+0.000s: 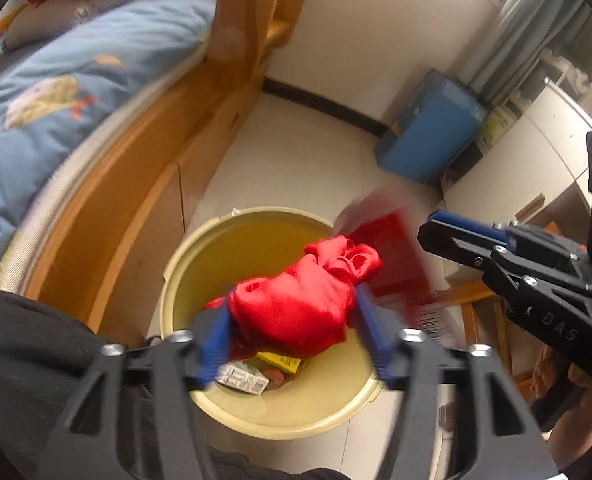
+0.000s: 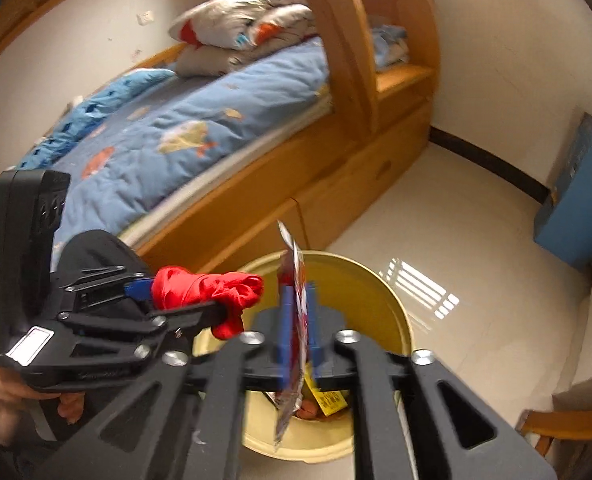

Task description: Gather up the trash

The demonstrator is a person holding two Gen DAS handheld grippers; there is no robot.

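My left gripper (image 1: 292, 316) is shut on a crumpled red plastic bag (image 1: 299, 304) and holds it over the open yellow trash bin (image 1: 216, 248). The bag and left gripper also show in the right wrist view (image 2: 204, 288). My right gripper (image 2: 297, 312) is shut on a flat red-and-white snack wrapper (image 2: 294, 344), held edge-on above the bin (image 2: 367, 284). In the left wrist view the wrapper (image 1: 391, 248) is a blurred red sheet beside the right gripper (image 1: 435, 232). Inside the bin lie a yellow packet (image 1: 280, 362) and a white carton (image 1: 244, 378).
A wooden bed frame (image 1: 144, 184) with a blue quilt (image 1: 56, 112) runs along the left, close to the bin. A blue box (image 1: 427, 136) stands by the far wall. A wooden chair (image 2: 563, 428) is at the right. The floor is pale tile (image 2: 475, 320).
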